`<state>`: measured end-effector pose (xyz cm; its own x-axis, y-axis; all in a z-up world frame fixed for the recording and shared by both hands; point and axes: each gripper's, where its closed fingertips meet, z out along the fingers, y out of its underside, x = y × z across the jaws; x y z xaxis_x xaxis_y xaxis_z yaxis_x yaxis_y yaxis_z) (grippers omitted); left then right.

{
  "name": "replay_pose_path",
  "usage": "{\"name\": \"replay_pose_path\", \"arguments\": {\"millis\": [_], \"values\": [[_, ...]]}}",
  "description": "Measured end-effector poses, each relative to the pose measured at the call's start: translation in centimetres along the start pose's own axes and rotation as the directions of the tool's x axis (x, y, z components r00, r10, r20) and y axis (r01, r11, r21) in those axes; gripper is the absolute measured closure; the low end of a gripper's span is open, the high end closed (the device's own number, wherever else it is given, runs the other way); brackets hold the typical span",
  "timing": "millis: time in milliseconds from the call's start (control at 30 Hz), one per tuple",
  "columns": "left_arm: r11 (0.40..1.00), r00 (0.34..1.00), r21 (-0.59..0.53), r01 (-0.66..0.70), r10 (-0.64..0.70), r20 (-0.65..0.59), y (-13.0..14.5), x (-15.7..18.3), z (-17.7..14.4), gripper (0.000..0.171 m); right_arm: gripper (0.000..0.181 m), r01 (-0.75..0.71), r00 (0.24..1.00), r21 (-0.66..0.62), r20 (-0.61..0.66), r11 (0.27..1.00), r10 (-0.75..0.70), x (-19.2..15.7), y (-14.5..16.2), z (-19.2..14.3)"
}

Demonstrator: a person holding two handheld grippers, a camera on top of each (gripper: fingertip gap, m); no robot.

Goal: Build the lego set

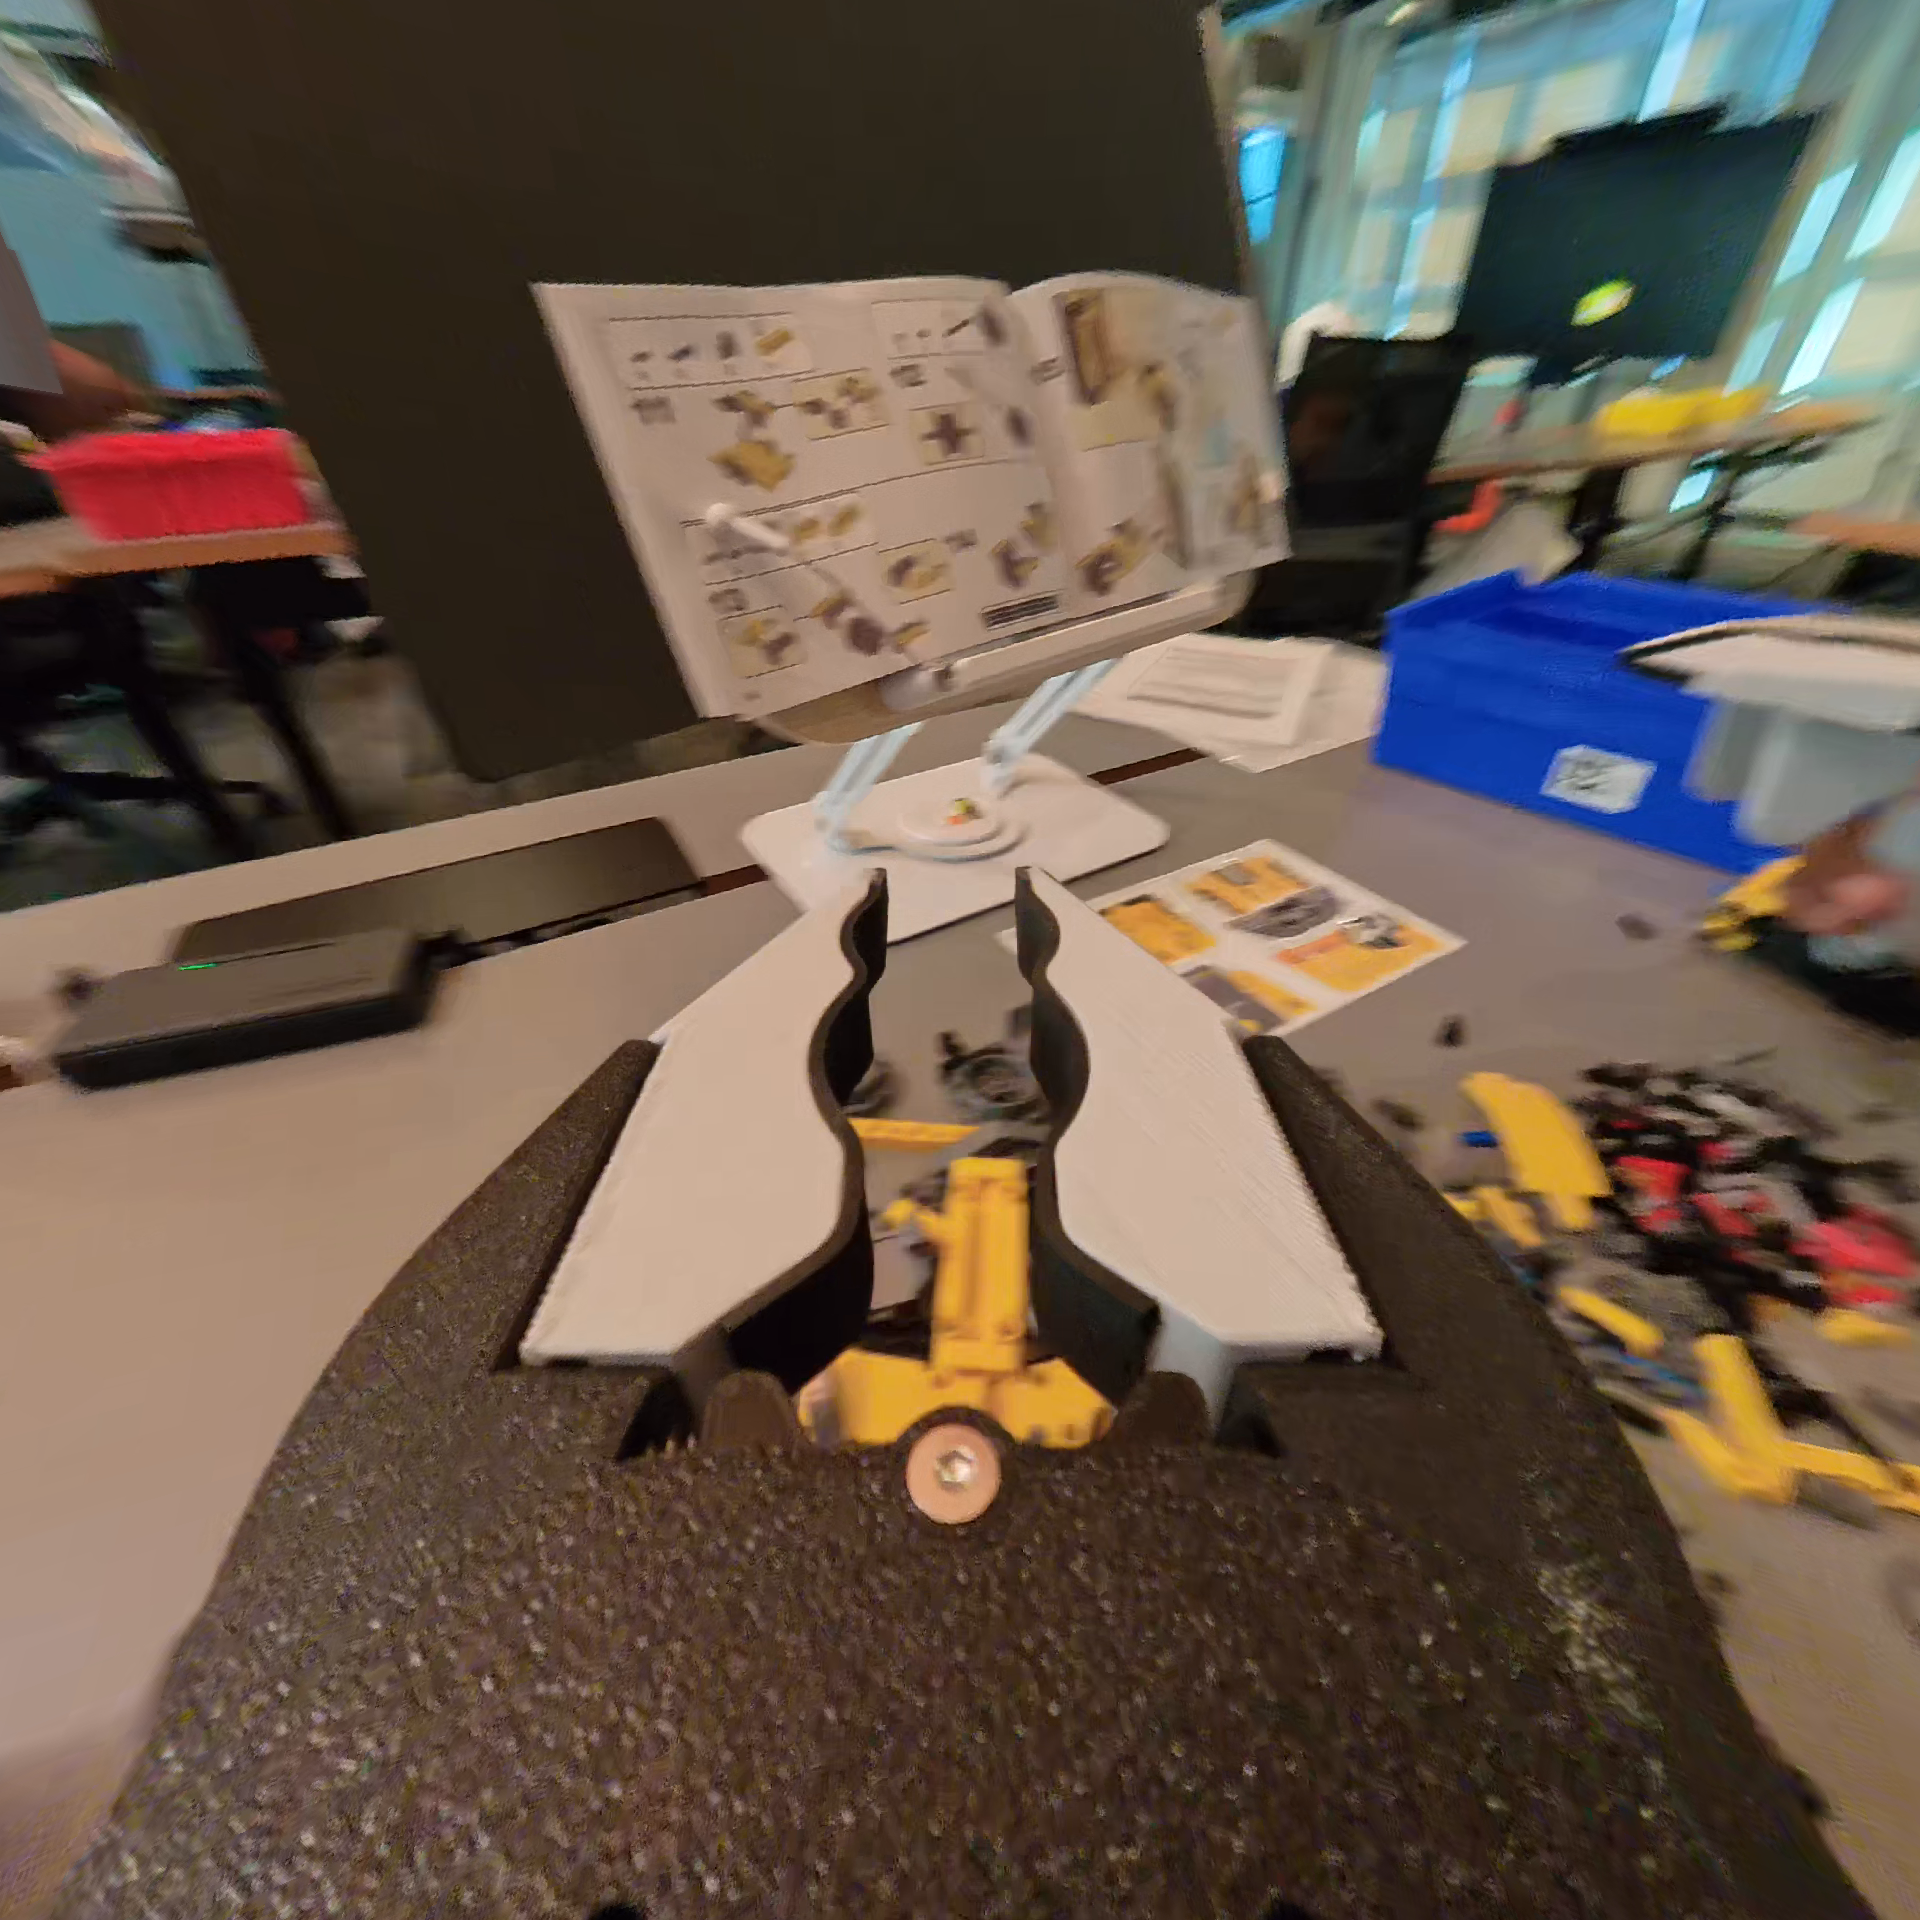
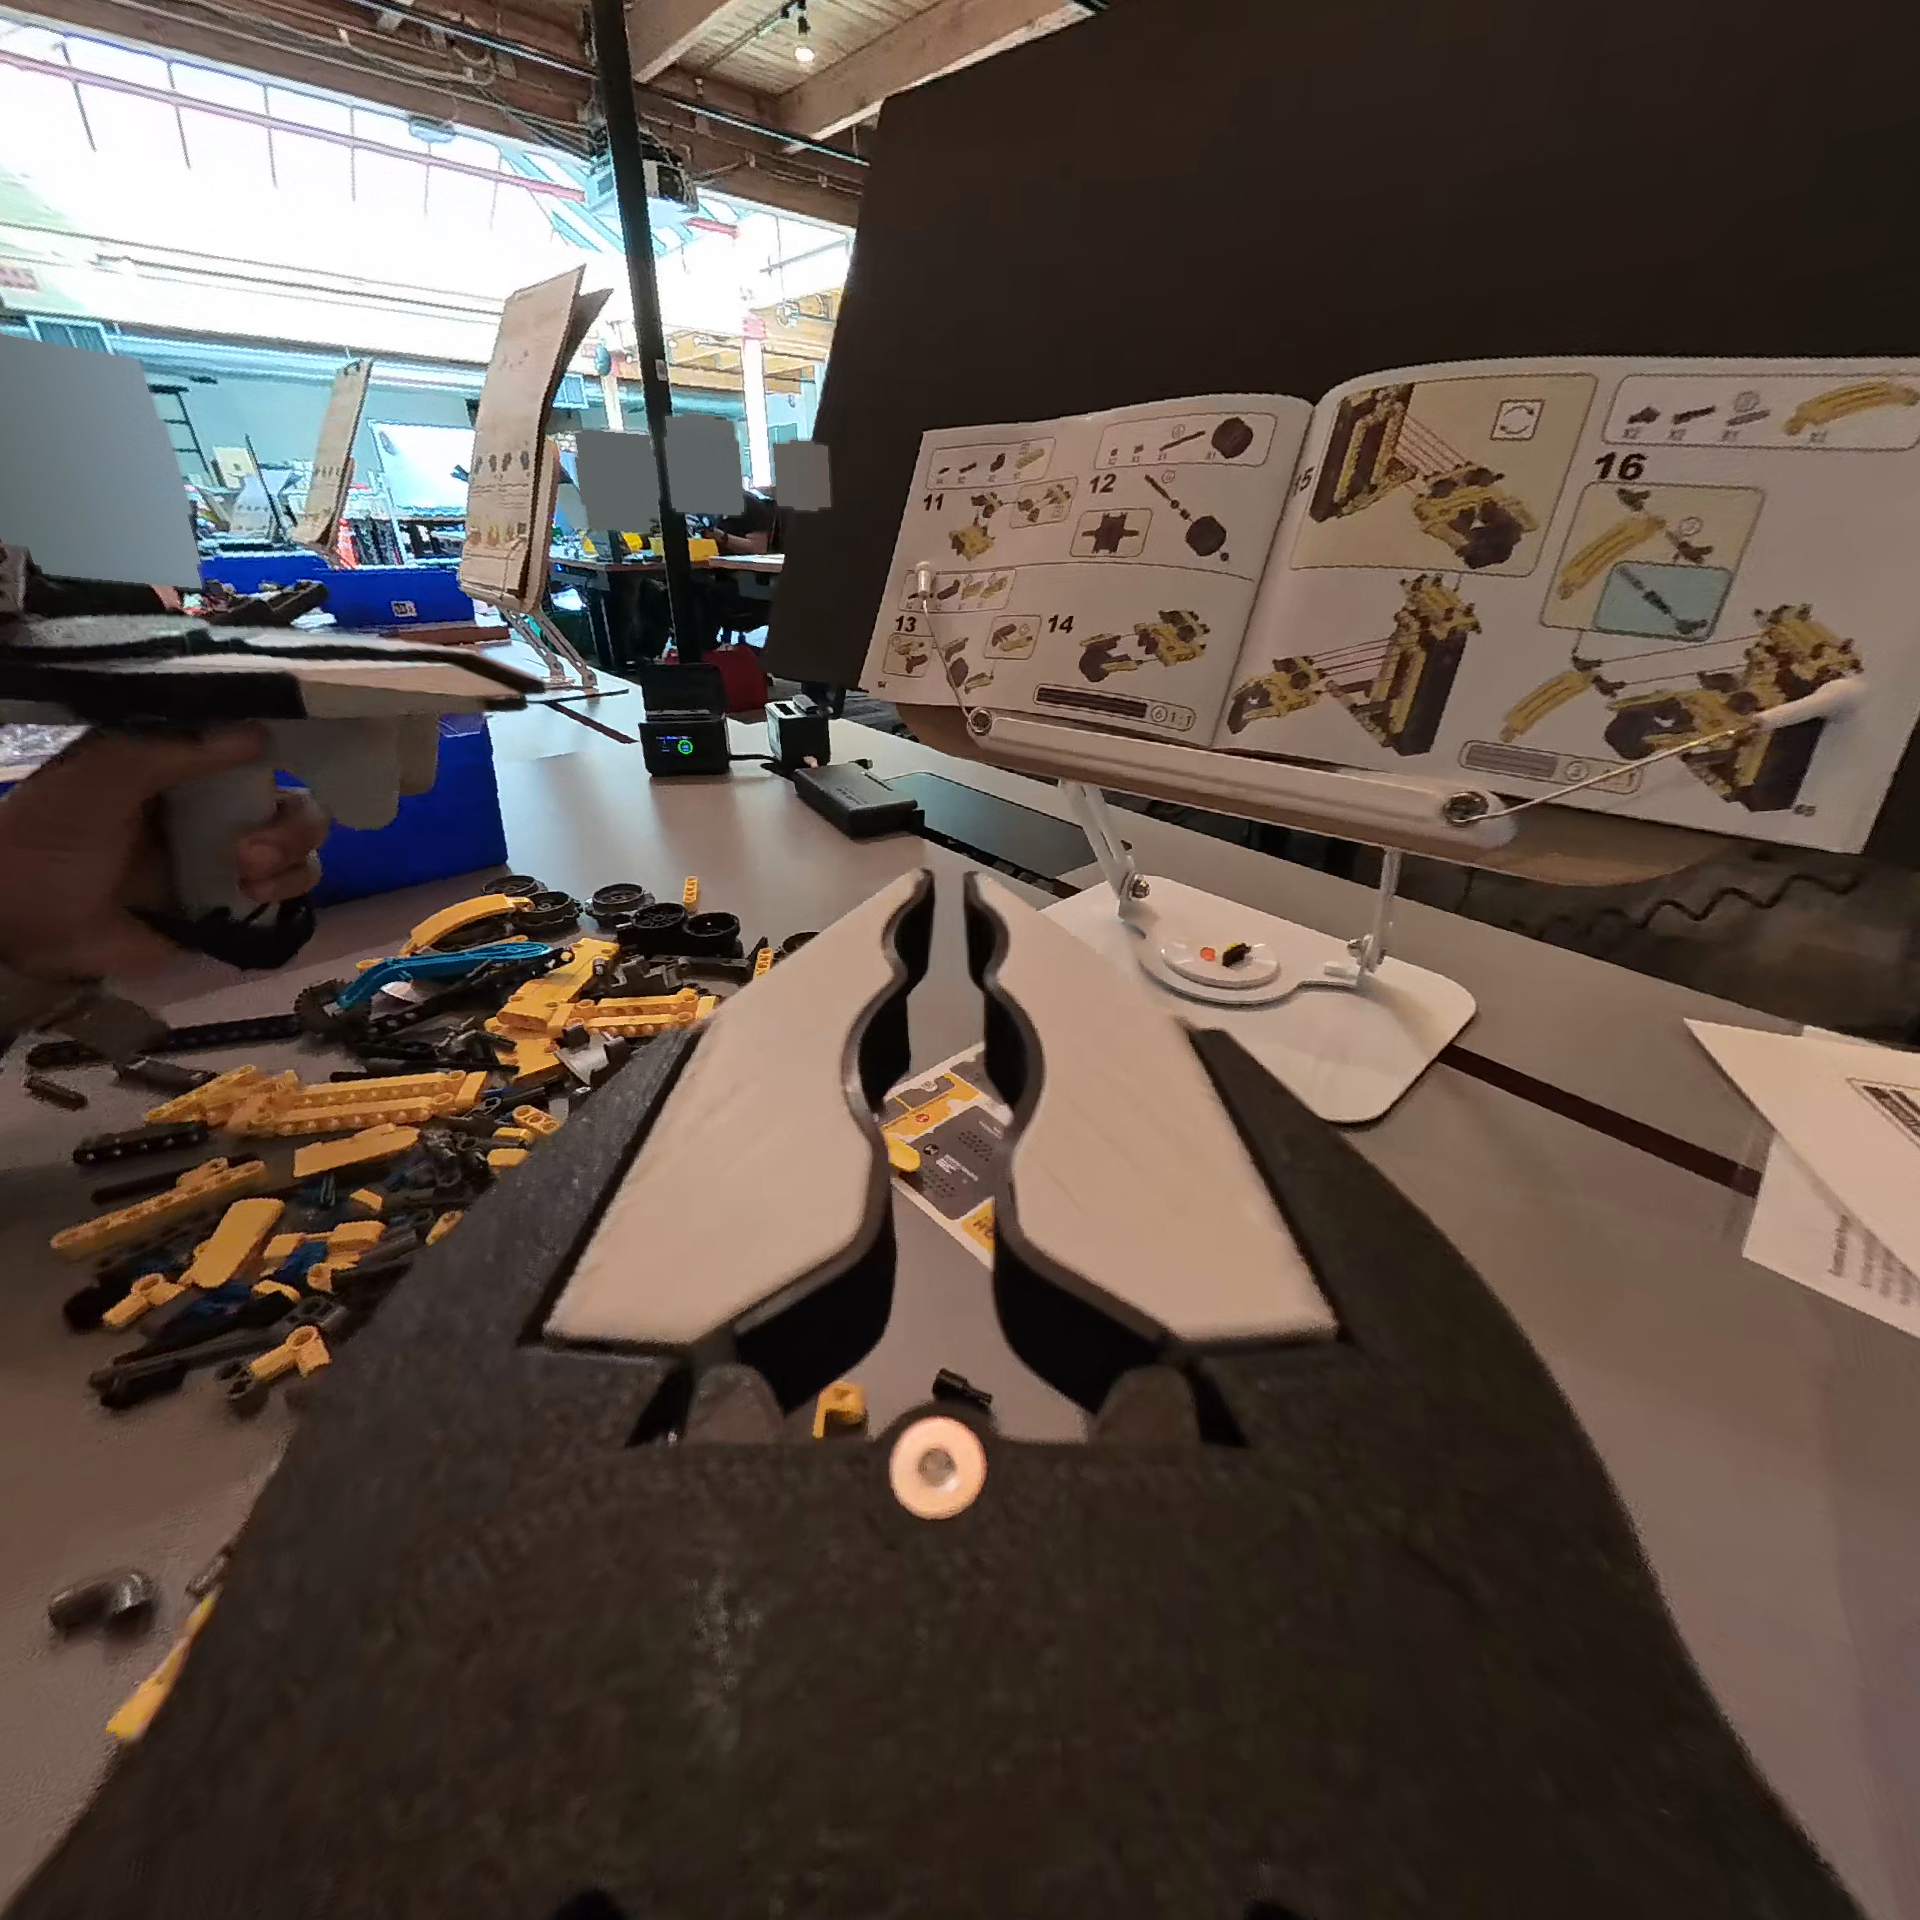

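Observation:
My left gripper is closed on a yellow brick assembly that sits deep between its jaws, above the grey table. It also shows in the right wrist view, held in a hand over the parts pile. My right gripper is shut and empty, with only a thin slit between its tips. It hovers over a sticker sheet, with a loose pile of yellow, black and blue pieces to its left. It shows at the right edge of the left wrist view.
An open instruction booklet rests on a white stand at the back, in front of a black panel. A blue bin, loose papers and a black device also lie on the table. Small loose pieces lie under my right gripper. Left tips to right tips: about 25 cm. To the black device: left tips about 35 cm, right tips about 55 cm.

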<state>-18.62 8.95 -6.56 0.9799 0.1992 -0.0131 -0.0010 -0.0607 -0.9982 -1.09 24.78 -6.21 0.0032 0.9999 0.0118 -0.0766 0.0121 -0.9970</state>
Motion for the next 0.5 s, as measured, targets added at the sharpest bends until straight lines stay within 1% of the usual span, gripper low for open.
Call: {"name": "replay_pose_path", "arguments": {"millis": [67,133,167,233,267,333,400,433,500], "values": [[0.998,0.994,-0.004,-0.061,0.061,0.091,0.0,-2.0,-0.6,0.148,0.173,0.018,1.0,0.0,0.007,1.0,-0.018,-0.3,0.2,0.2],[0.997,0.986,0.011,-0.074,0.071,0.148,-0.3,-3.6,-1.4,0.148,0.165,0.03,0.999,-0.001,0.026,1.0,-0.03,-0.8,0.4,0.4],[0.998,0.987,0.013,-0.054,0.051,0.151,-0.3,-4.1,-1.7,0.148,0.16,0.035,0.998,-0.002,0.047,0.999,-0.035,-1.2,0.5,0.6],[1.0,0.991,0.017,0.007,-0.009,0.133,-0.3,-4.8,-2.1,0.148,0.136,0.028,0.995,-0.011,0.099,1.0,-0.027,-2.3,1.0,1.1],[0.999,0.991,0.022,0.035,-0.038,0.127,-0.3,-5.1,-2.4,0.147,0.134,0.025,0.991,-0.031,0.131,0.999,-0.02,-2.8,1.5,1.3],[0.997,0.99,0.035,0.071,-0.075,0.123,-0.3,-5.6,-2.7,0.147,0.136,0.028,0.985,-0.066,0.174,0.997,-0.016,-3.6,2.4,1.5],[0.997,0.988,0.037,0.07,-0.074,0.137,-0.3,-6.1,-3.0,0.147,0.164,0.035,0.982,-0.085,0.185,0.996,-0.019,-3.7,3.0,1.4],[0.998,0.987,0.029,0.058,-0.062,0.151,-0.1,-6.4,-3.0,0.147,0.173,0.035,0.982,-0.092,0.186,0.995,-0.017,-3.6,3.2,1.3],[1.0,0.983,-0.013,0.021,-0.018,0.181,0.7,-7.0,-3.1,0.147,0.174,0.018,0.983,-0.098,0.182,0.995,0.001,-3.3,3.6,1.1]]}}
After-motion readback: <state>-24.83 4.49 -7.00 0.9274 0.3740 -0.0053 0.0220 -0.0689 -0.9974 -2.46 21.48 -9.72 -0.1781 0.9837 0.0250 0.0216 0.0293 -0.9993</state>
